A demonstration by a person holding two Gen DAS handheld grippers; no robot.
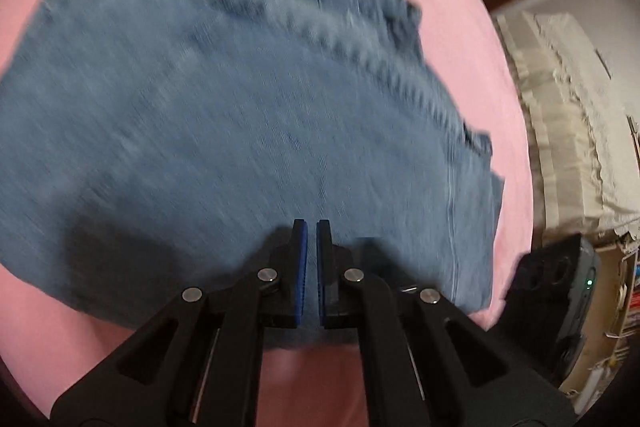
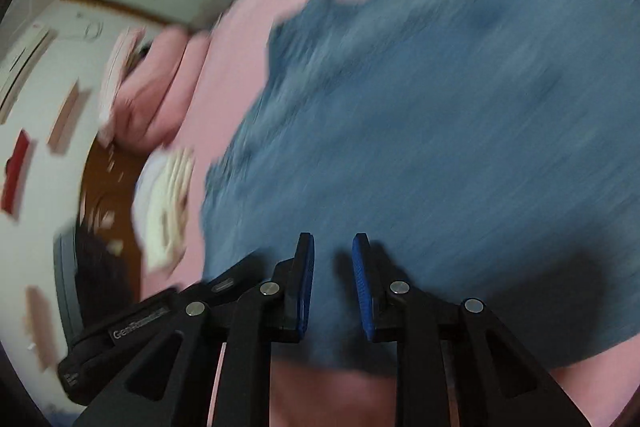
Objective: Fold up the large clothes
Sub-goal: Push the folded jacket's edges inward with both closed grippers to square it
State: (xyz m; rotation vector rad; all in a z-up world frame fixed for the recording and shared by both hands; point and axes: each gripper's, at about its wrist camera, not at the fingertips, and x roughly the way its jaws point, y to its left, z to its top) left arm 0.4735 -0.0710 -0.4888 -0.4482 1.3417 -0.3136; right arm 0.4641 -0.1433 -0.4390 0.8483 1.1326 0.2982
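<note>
While blurred jeans [image 1: 240,131] seemingly lie folded, right gripper [image 2: 333,283] gapes empty.

I count one blue denim garment [image 1: 240,131], folded into a single bundle, lying on one pink sheet [image 1: 460,27]. I hold two grippers: my left gripper [image 1: 311,227] and my right gripper [image 2: 333,241]. Each has two fingers, so four in all, and each finger carries one blue pad [image 1: 303,275], making four pads. On each gripper I see four round silver pins [image 1: 267,273] across the linkage, eight together. In the right wrist view I make out two pink pillows [image 2: 160,87] side by side at the sheet's edge. Other things around the room are too blurred for me to count.
</note>
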